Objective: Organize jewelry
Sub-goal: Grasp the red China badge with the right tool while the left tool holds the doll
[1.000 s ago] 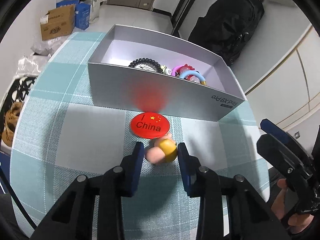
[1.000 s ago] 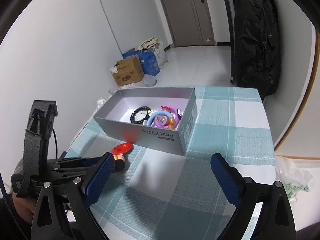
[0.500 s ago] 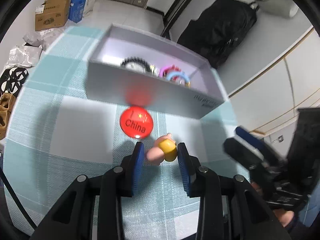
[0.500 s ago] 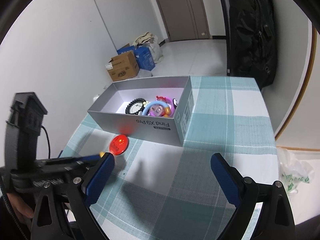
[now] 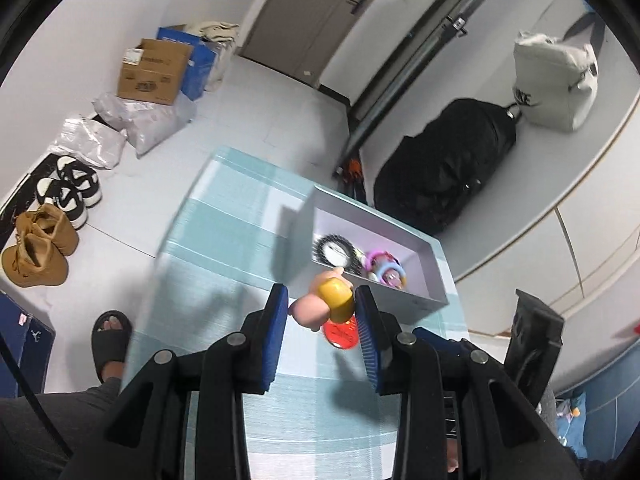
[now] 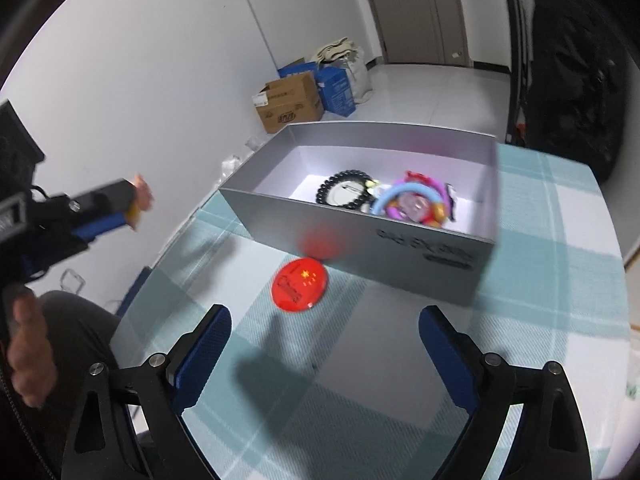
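I am pinching the toy (image 5: 326, 302) in the left gripper (image 5: 322, 312), its blue pads pressing on either side of the yellow band so the pink body sticks out sideways and cannot roll free. I am holding it up off the cloth, with the near wall of the box (image 5: 384, 294) just beyond it, because the box is where the loose pieces belong. Inside the box the black bead bracelet (image 6: 344, 192) and the pink and blue rings (image 6: 412, 202) are lying together toward the right end, so the left end looks free for a drop, I judge.

The right gripper (image 6: 324, 344) is hovering with its jaws spread wide and nothing between them, low over the checked cloth (image 6: 400, 392). I am aiming it at the red badge (image 6: 300, 286), which is lying flat on the cloth just in front of the box wall, probably the next piece to collect. Being thin and flat, it may be awkward to pinch by the edge.
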{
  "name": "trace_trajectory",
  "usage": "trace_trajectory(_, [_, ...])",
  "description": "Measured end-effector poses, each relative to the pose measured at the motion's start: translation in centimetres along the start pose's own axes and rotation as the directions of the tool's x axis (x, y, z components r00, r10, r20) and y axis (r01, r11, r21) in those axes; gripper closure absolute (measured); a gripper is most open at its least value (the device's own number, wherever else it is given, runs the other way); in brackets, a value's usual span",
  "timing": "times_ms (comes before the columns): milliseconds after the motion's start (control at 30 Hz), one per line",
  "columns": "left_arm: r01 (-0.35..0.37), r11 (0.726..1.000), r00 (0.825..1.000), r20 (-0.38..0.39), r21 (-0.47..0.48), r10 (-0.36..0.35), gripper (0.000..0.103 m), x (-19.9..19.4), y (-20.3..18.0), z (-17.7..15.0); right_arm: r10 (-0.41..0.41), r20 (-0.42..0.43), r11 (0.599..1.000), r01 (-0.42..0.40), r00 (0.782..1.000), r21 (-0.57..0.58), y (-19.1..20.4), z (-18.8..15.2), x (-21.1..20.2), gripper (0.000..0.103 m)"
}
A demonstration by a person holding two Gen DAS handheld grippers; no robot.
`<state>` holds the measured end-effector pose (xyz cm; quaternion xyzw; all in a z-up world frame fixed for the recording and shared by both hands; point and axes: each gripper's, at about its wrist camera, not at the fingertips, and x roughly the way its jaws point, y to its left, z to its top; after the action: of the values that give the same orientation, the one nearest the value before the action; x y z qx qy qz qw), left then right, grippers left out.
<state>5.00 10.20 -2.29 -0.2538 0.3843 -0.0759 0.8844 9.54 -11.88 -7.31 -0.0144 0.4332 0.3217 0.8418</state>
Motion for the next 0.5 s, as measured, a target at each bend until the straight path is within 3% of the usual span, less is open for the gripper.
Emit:
trace_trajectory(133, [0.027, 0.999, 1.000, -0.007, -0.026, -0.028, 0.075, 0.2, 0.6, 0.2, -0.014, -0.041, 0.999, 0.012, 0.999, -0.052, 1.4, 0.2, 1.9, 0.021])
trace_trajectory(367, [0.031, 0.999, 1.000, -0.002, 0.015, -0.031, 0.075, -0.2, 0.4, 0.3, -0.097, -0.041, 0.991, 0.093, 0.994, -0.098, 3.4, 0.3, 3.9, 0.031])
trace_trajectory(467, [0.040, 0.999, 0.999, -0.007, 0.016, -0.040, 0.075, -0.2, 0.6, 0.4, -0.149, -0.036, 0.979, 0.142, 0.988, -0.144, 4.5, 0.3, 4.6, 0.044])
trace_trajectory(500, [0.041, 0.999, 0.999, -0.009, 0.013, -0.041, 0.075, -0.2, 0.7, 0.4, -0.160, -0.031, 0.976, 0.153, 0.987, -0.153, 4.8, 0.3, 4.7, 0.052])
